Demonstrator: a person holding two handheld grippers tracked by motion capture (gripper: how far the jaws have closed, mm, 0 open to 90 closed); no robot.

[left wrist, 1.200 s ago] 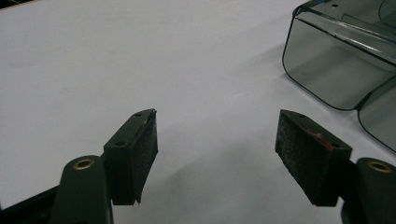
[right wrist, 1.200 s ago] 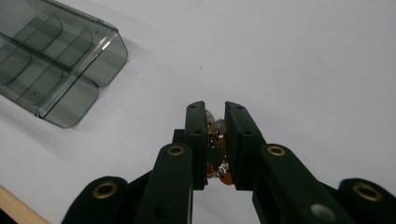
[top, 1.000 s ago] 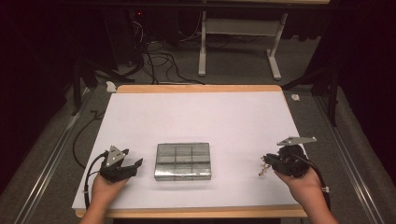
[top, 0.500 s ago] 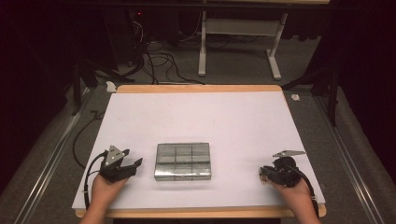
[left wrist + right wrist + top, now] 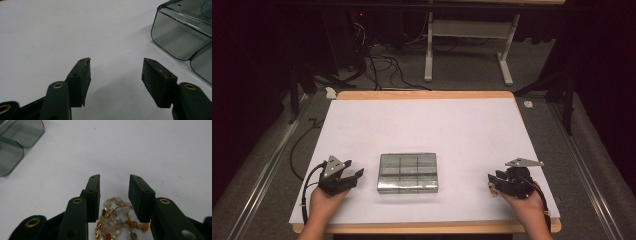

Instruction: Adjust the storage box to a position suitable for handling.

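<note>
Resting on the white surface (image 5: 422, 125) are one clear box (image 5: 407, 172) with six little rooms and one beaded chain (image 5: 117, 220). Left gripper (image 5: 354, 176) fingers spread wide beside the box. Right gripper (image 5: 113, 186) fingers sit half open around the chain.

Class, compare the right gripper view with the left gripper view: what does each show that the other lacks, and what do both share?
Right gripper view: a beaded chain of gold links with clear and orange stones lies on the table between the right tool's parted jaws. Left gripper view: the left tool stands wide open over bare surface, nothing between its jaws. Both show the white table and rounded corners of the clear smoky compartment box.
</note>
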